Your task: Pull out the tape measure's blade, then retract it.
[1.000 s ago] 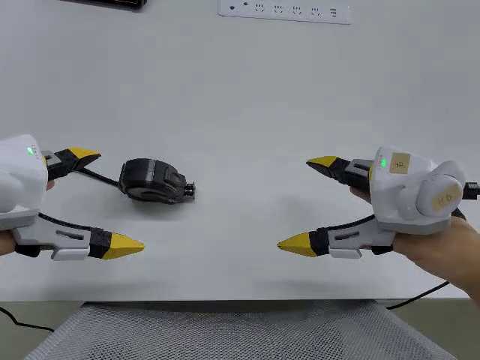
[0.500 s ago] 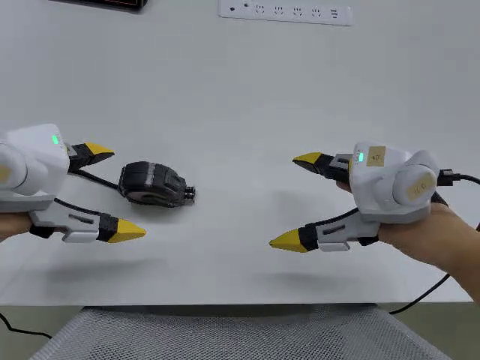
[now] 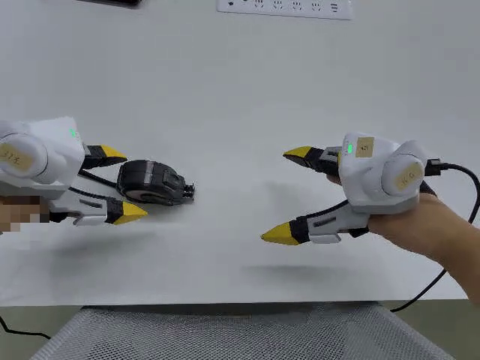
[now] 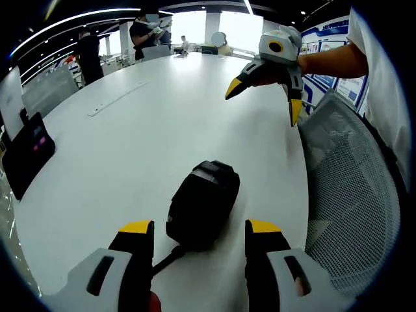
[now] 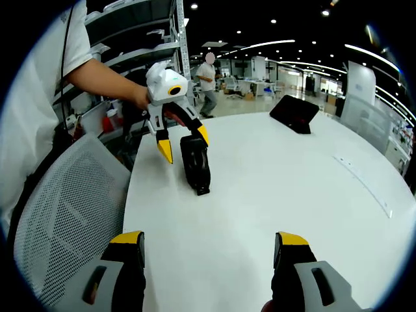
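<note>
**A:** What has changed in the last second?

**B:** The left gripper [image 3: 129, 183] has come in from the left. Its jaws are spread wide and now flank the back of the tape measure [image 3: 154, 182]. The tape measure hasn't moved from its spot on the left of the white table [image 3: 240, 97]. In the left gripper view I think there's a gap on each side, so probably no contact yet.

**A:** And the other one?

**B:** The right gripper [image 3: 277, 195] has drifted leftward, wide open and empty, and is well apart from the blade tip [image 3: 190, 192].

**A:** What does that mean for the task?

**B:** I'd say the hold is only being set up. The blade is fully in.

**A:** Any writing?

**B:** A tan sticker [image 3: 364, 147] on the right gripper has marks too small to read. I can't make out a brand on the black case.
</note>
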`<state>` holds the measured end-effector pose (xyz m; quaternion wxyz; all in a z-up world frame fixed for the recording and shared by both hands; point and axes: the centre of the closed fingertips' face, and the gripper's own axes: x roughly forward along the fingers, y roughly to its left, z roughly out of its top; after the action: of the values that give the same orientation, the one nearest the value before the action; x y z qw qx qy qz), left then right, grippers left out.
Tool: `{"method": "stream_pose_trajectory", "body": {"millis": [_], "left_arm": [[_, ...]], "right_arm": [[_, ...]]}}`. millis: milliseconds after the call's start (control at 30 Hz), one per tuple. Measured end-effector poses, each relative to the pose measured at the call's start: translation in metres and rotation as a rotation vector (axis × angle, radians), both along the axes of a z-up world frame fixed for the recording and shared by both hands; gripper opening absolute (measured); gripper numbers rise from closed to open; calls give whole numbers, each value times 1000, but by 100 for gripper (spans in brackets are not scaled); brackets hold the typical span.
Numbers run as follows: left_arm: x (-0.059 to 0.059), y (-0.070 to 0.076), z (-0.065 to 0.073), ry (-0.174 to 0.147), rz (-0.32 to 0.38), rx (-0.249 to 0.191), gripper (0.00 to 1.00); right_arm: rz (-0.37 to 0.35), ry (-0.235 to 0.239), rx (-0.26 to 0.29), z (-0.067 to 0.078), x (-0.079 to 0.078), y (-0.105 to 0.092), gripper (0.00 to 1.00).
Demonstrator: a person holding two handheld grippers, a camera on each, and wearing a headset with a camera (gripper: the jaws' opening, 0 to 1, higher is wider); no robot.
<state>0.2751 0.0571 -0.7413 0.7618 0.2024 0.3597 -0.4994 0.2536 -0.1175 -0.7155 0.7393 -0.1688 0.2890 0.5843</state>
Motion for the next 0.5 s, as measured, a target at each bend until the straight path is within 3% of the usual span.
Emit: {"method": "stream_pose_trajectory", "body": {"millis": [500], "left_arm": [[5, -5, -13, 7, -49, 36, 36]], "right_arm": [[-3, 16, 6, -5, -1, 2, 80]]}}
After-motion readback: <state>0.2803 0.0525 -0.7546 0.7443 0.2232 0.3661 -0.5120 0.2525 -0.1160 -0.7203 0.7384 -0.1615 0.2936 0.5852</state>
